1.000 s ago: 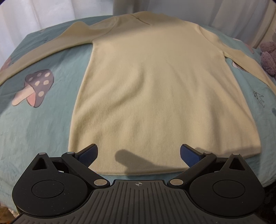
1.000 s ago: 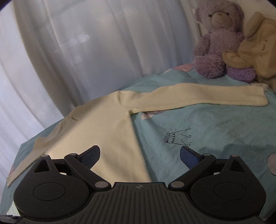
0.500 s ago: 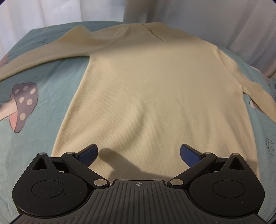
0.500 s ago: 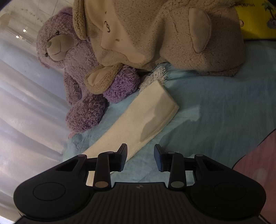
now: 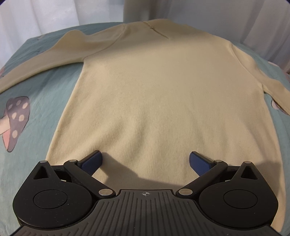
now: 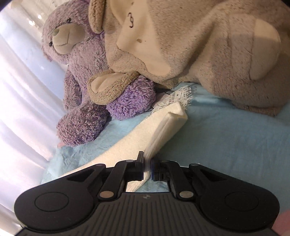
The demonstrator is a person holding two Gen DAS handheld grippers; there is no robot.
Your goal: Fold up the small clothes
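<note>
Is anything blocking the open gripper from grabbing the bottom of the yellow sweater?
Nothing visible is. The left gripper hangs open right over the sweater near its bottom hem, with only bare knit between its fingers. The right gripper is already shut on the sleeve beside the purple bear.

Around the flat cream knitted sweater [image 5: 163, 101], the teal printed bed sheet [image 5: 45, 94] lies bare on the left, and pale curtains [image 5: 54, 14] close off the far edge of the bed. At the sweater's sleeve end [image 6: 163, 127], the fluffy purple teddy bear [image 6: 87, 81] and the big beige plush animal [image 6: 208, 45] crowd in from beyond, the bear's foot just beside the cuff. Open sheet to the right of the sleeve leaves passage there, beside the right tool [image 6: 147, 168].
</note>
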